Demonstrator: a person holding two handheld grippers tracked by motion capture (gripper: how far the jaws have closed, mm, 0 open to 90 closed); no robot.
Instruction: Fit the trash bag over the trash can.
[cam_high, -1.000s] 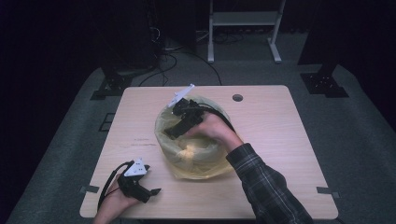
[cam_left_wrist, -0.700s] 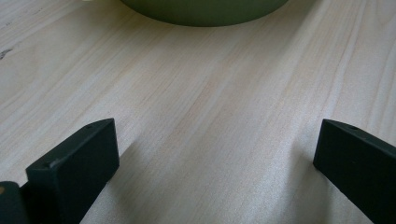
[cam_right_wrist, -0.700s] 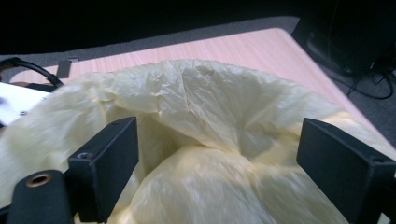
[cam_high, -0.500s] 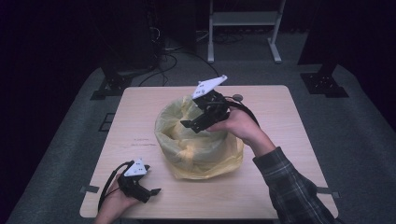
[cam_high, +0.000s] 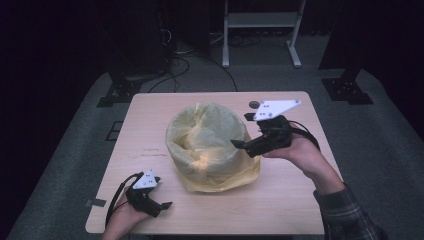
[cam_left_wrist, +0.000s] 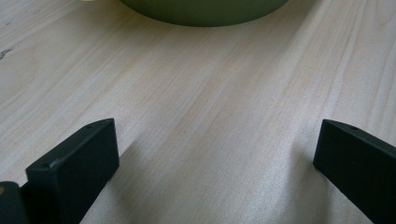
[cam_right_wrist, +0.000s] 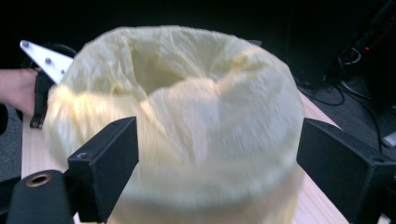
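Observation:
A round dark green bin (cam_left_wrist: 205, 9) lined with a pale yellow plastic bag (cam_high: 210, 145) stands in the middle of the wooden table (cam_high: 295, 205). The bag's rim puffs up and drapes over the bin's sides. My right gripper (cam_high: 241, 130) hovers open just right of the bin, jaws pointing at the bag. In the right gripper view the bag (cam_right_wrist: 187, 116) looms between that gripper's (cam_right_wrist: 219, 172) spread jaws, untouched. My left gripper (cam_high: 162, 192) rests open on the table at the front left, short of the bin, with bare wood between its (cam_left_wrist: 210, 158) jaws.
A round grommet hole (cam_high: 254, 105) sits in the table behind the right gripper. A strip of tape (cam_high: 95, 203) marks the front left corner. Beyond the table are a metal stand (cam_high: 260, 30) and cables on the dark floor (cam_high: 200, 55).
My right gripper has come up out of the bag's inside and moved to the bin's right side. The bag's rim now stands puffed up. The left gripper has stayed put.

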